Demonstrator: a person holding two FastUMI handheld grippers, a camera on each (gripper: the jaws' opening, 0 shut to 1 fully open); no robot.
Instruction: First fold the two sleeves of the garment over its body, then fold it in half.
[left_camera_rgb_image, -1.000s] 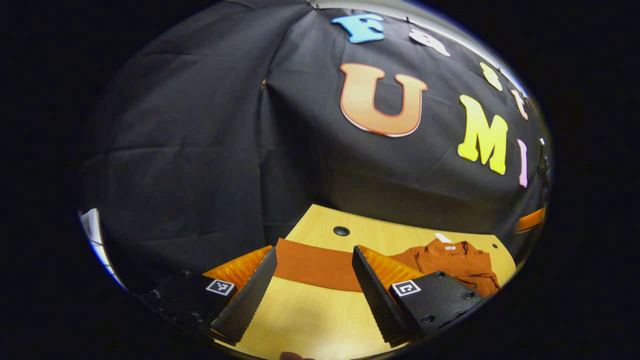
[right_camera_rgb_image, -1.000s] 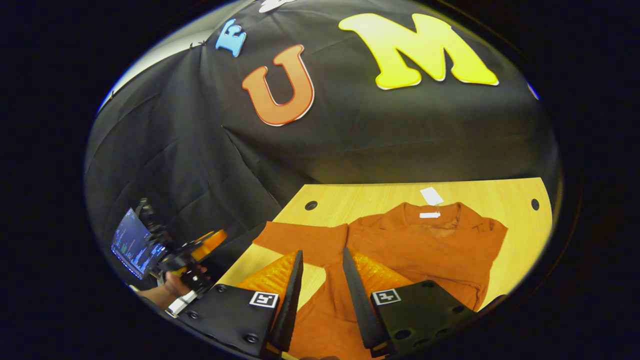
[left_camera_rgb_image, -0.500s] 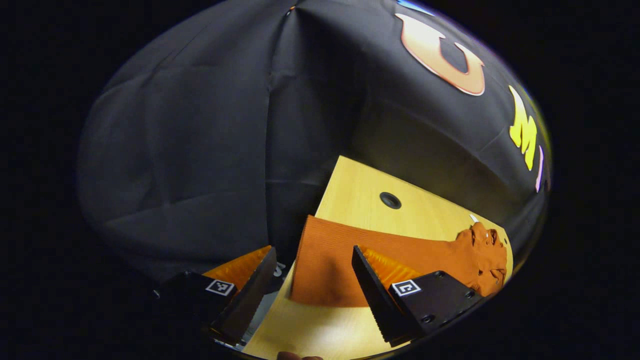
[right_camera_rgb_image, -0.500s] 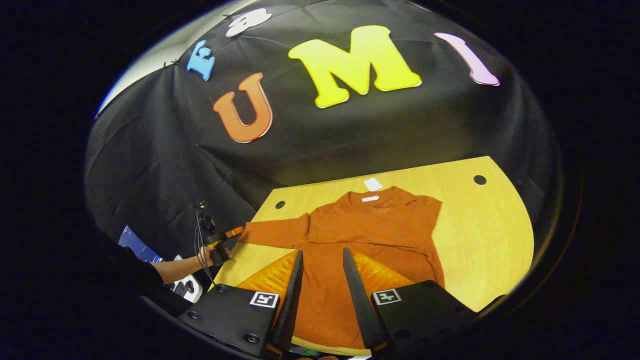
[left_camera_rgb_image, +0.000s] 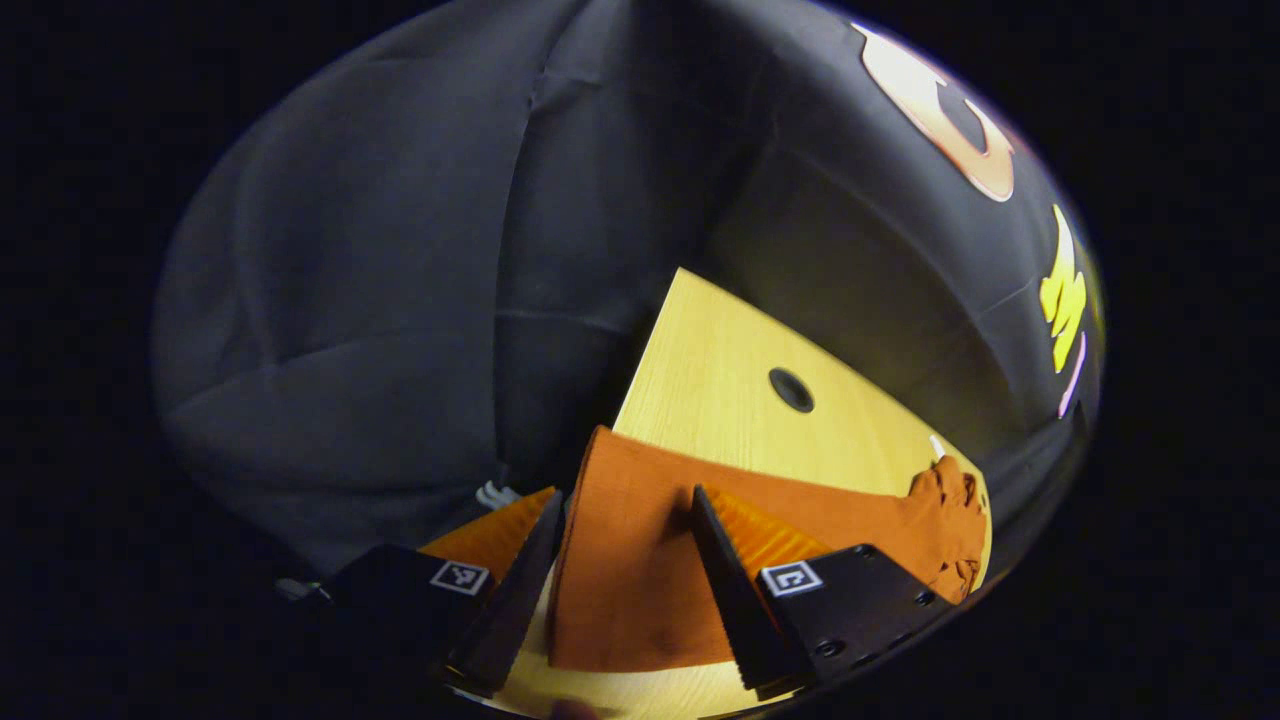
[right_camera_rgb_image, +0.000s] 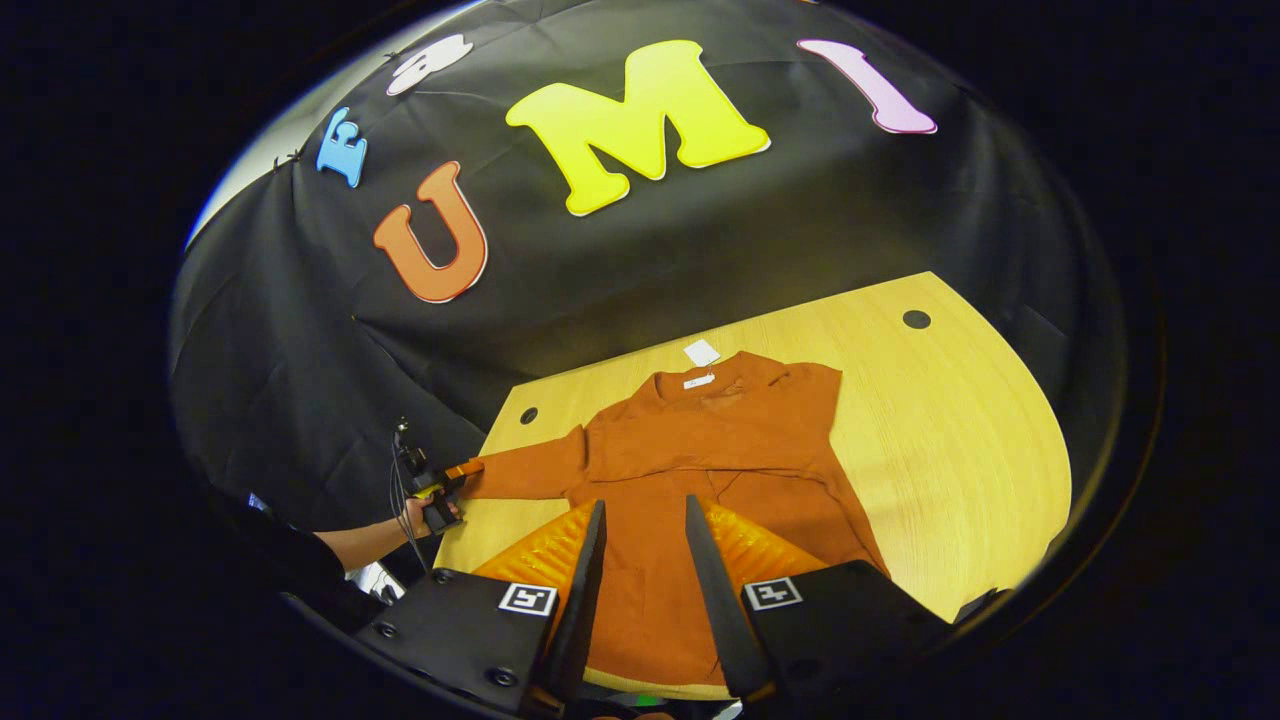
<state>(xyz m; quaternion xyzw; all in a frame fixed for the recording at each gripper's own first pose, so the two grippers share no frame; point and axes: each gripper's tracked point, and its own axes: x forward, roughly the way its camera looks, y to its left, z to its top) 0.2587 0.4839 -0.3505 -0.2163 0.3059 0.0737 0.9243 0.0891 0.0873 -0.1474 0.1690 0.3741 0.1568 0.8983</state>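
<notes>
We see both views bent hard by the fisheye lens, edges curved and squeezed. The wooden table is brightly lit from above, while the black cloth wall stays dim. Focus is fairly sharp, softening toward the rims.

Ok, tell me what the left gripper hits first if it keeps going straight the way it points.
Probably the sleeve: its cuff end lies on the table between the left gripper's open fingers. How high the gripper sits above the cloth is hard to judge.
</notes>
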